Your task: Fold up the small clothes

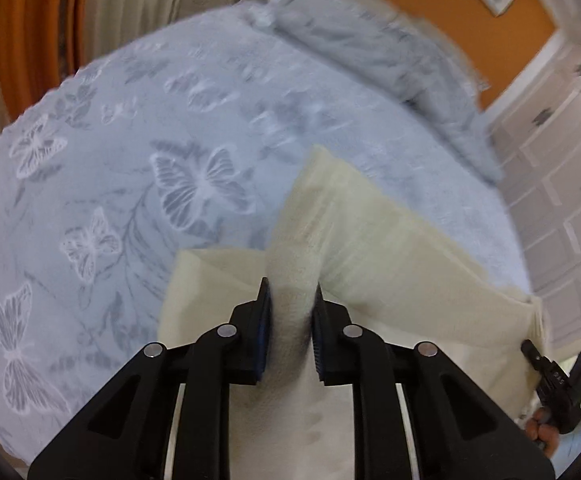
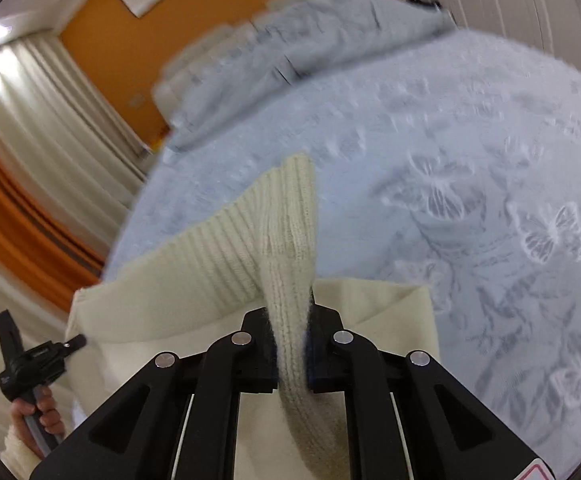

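Note:
A cream ribbed knit garment (image 1: 374, 256) hangs lifted above the bed, stretched between both grippers. My left gripper (image 1: 290, 300) is shut on one end of it, with cloth bunched between the jaws. My right gripper (image 2: 288, 320) is shut on the other end, where a ribbed fold (image 2: 286, 220) stands up past the fingertips. A lower layer of the garment (image 2: 390, 304) hangs below the jaws. The right gripper also shows at the lower right of the left wrist view (image 1: 558, 384), and the left gripper at the lower left of the right wrist view (image 2: 30, 360).
The bed has a pale blue cover with butterfly patterns (image 1: 138, 168). A rumpled grey-blue blanket (image 1: 390, 52) lies at its head against an orange wall. Curtains (image 2: 42, 112) hang on one side and white cupboard doors (image 1: 562, 184) stand on the other.

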Demonstrator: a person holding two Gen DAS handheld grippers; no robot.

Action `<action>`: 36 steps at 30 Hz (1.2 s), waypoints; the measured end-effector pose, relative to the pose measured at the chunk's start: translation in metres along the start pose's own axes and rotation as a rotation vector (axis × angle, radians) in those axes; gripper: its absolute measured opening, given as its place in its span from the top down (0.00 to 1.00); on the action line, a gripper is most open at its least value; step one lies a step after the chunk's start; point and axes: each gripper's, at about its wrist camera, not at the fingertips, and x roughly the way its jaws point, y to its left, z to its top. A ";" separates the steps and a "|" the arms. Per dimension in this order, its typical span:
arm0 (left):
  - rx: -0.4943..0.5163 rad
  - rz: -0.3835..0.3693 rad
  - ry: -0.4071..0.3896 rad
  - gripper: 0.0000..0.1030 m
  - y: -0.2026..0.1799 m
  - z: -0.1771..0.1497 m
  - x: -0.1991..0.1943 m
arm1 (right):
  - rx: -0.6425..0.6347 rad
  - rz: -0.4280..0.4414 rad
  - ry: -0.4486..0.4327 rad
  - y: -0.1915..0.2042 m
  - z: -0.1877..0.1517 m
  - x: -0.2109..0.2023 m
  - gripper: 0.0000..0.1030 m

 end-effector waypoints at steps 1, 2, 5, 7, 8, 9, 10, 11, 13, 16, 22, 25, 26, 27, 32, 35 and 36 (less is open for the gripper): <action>-0.004 0.032 0.027 0.81 0.004 -0.002 0.015 | 0.002 -0.031 0.043 -0.004 -0.002 0.019 0.91; -0.012 0.080 0.059 0.78 0.009 -0.004 0.034 | 0.005 -0.112 0.141 -0.016 -0.011 0.054 0.91; -0.009 0.173 0.054 0.71 0.021 -0.024 0.061 | -0.009 -0.197 0.136 -0.022 -0.018 0.063 0.85; -0.003 0.193 -0.016 0.59 0.015 -0.033 0.036 | -0.028 -0.266 0.024 -0.004 -0.017 0.028 0.75; 0.006 0.195 -0.044 0.52 0.012 -0.038 0.021 | -0.028 -0.255 -0.021 0.002 -0.018 0.013 0.73; 0.018 0.166 -0.074 0.47 0.008 -0.047 0.001 | -0.021 -0.207 -0.067 0.010 -0.023 -0.007 0.72; 0.027 0.140 -0.090 0.45 0.005 -0.058 -0.018 | -0.015 -0.163 -0.075 0.014 -0.026 -0.013 0.72; 0.033 0.122 -0.091 0.44 0.002 -0.070 -0.031 | -0.010 -0.106 -0.061 0.021 -0.035 -0.021 0.72; 0.048 0.071 -0.074 0.44 -0.006 -0.091 -0.043 | -0.049 0.006 0.025 0.049 -0.068 -0.019 0.75; 0.082 0.050 -0.051 0.44 -0.020 -0.120 -0.039 | -0.142 0.097 0.128 0.090 -0.102 -0.002 0.78; 0.135 0.212 0.010 0.37 -0.014 -0.156 -0.006 | -0.370 0.056 0.248 0.128 -0.149 0.044 0.88; 0.167 0.218 0.028 0.37 -0.011 -0.161 -0.010 | -0.223 0.005 0.273 0.085 -0.136 0.032 1.00; 0.172 0.218 0.035 0.37 -0.010 -0.162 -0.011 | -0.172 -0.040 0.245 0.064 -0.130 0.018 1.00; 0.170 0.208 0.041 0.37 -0.009 -0.163 -0.012 | -0.126 -0.052 0.211 0.046 -0.121 0.007 0.98; 0.023 0.132 -0.057 0.34 0.016 -0.168 -0.043 | 0.013 -0.216 0.034 -0.025 -0.094 -0.061 0.53; -0.150 0.142 -0.104 0.19 0.049 -0.164 -0.063 | 0.044 -0.270 0.018 -0.047 -0.096 -0.067 0.38; -0.180 0.146 -0.091 0.18 0.056 -0.162 -0.062 | 0.045 -0.275 0.024 -0.052 -0.097 -0.065 0.33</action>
